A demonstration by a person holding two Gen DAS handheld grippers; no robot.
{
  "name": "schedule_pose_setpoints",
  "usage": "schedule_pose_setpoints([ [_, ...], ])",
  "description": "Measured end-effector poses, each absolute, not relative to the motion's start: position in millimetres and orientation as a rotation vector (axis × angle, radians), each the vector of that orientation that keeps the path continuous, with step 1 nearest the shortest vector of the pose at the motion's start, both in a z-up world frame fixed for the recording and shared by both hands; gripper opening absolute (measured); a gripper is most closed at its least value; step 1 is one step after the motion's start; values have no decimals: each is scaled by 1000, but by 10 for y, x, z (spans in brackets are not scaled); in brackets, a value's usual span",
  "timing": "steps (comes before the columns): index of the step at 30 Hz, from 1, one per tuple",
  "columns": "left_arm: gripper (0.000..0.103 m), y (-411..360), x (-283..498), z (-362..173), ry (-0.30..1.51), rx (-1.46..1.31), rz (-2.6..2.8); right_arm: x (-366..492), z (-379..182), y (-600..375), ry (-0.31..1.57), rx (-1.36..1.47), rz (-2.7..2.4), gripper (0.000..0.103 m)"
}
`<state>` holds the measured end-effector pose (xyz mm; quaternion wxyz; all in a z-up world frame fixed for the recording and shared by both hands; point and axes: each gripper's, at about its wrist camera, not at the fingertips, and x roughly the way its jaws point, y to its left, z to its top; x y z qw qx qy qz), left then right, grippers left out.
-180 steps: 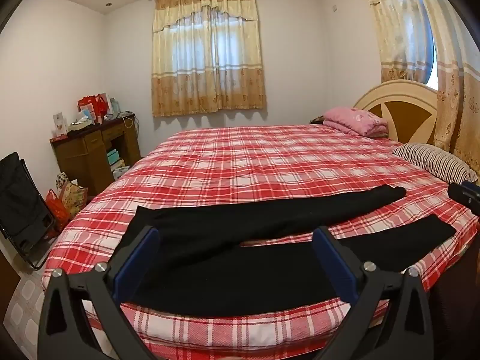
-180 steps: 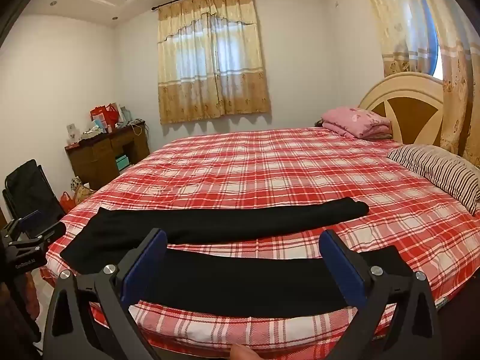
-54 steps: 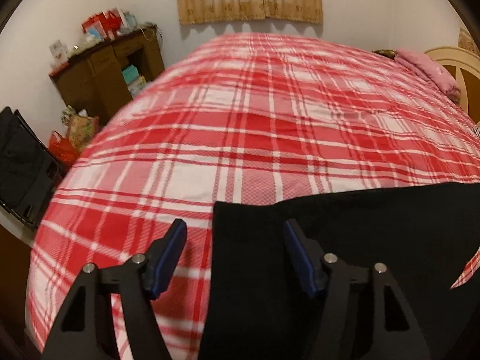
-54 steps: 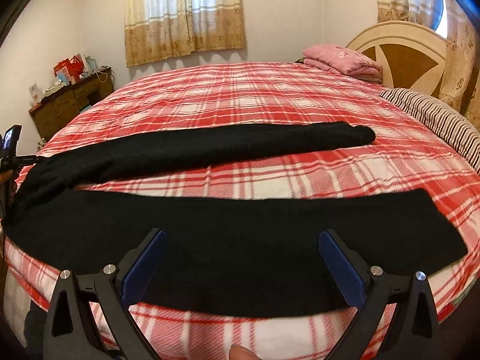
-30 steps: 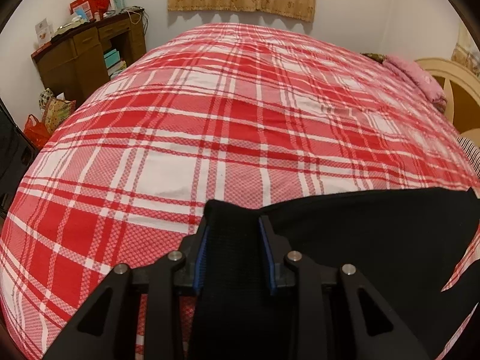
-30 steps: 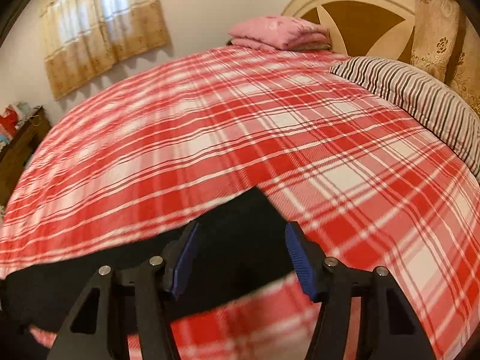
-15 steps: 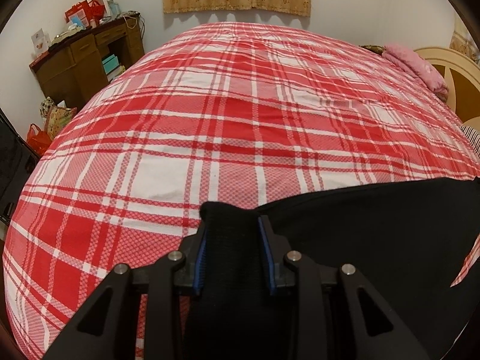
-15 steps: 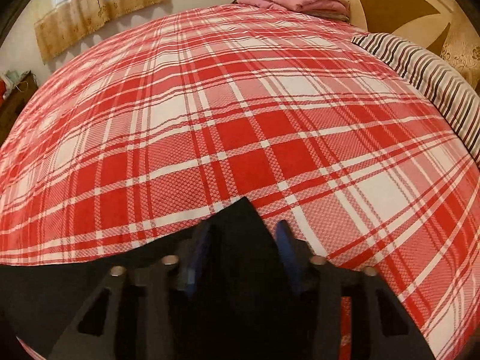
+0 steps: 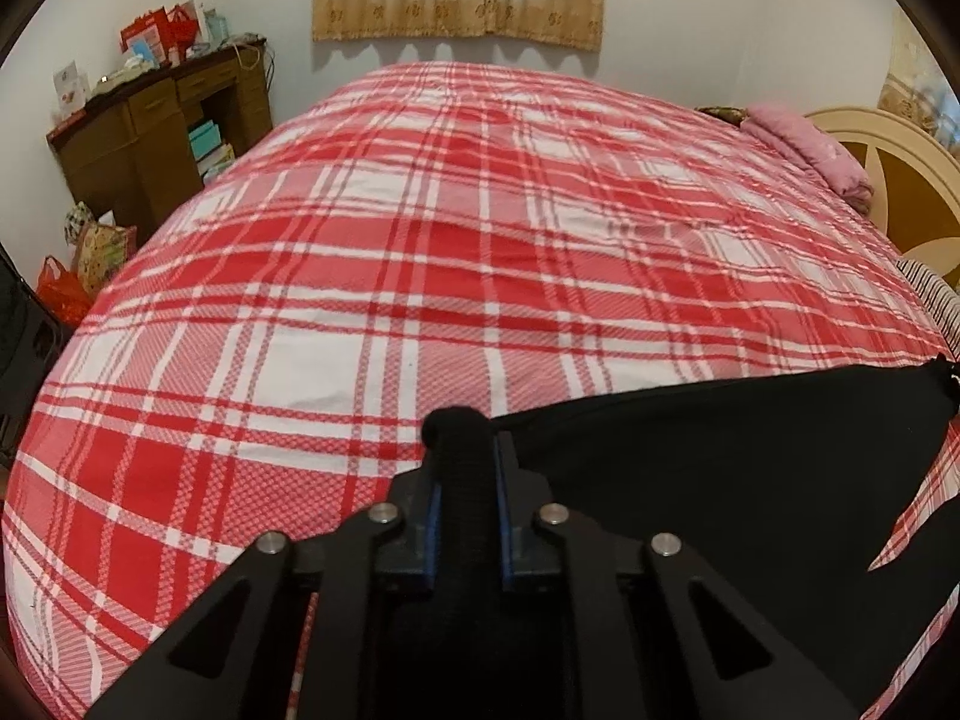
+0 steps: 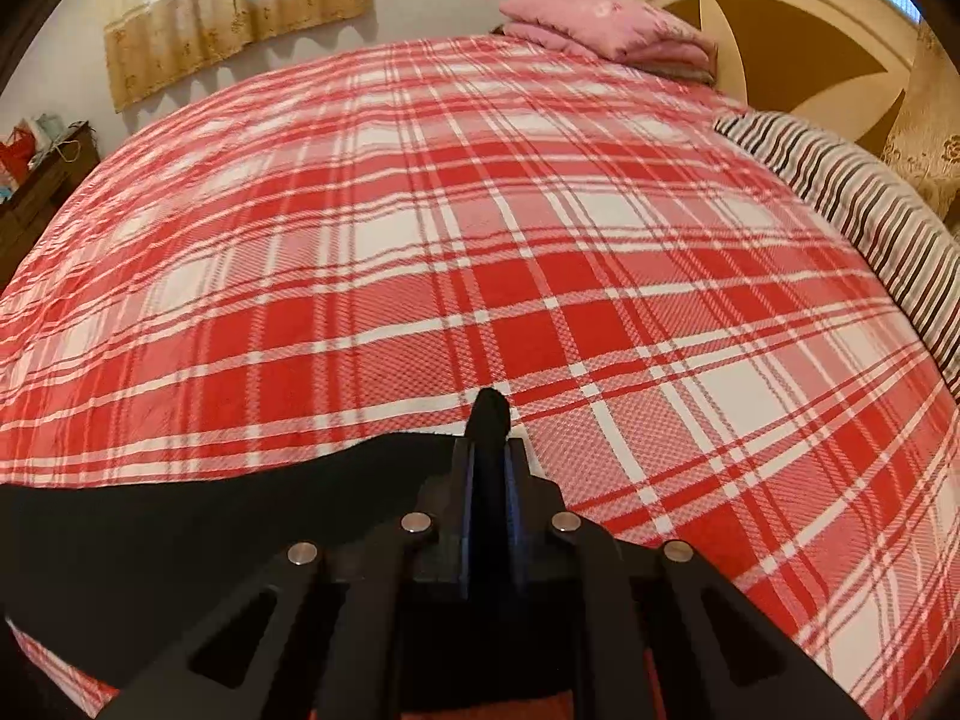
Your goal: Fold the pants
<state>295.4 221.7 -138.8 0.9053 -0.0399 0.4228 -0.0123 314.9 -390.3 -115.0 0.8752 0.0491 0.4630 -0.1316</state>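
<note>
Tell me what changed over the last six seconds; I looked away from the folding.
Both grippers came down from hovering open above the bed and shut on the black pants: the left gripper on one end, the right gripper on the other. The plaid bedspread and pink folded blanket stayed put.

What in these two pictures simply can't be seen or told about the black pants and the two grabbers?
- Left wrist view: the pants run off the right and bottom edges; the left gripper covers the pinched part.
- Right wrist view: the right gripper body hides the cloth beneath it; the pants leave the left edge.
- Neither view shows the second leg or whether the fabric is lifted off the bed.
</note>
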Motion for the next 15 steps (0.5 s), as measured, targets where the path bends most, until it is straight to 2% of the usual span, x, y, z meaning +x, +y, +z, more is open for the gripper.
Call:
schedule_pose_setpoints([
  [15,14,2332,2681,-947,738,-162,-120,2489,-360,-3870,750,122,-224,9],
])
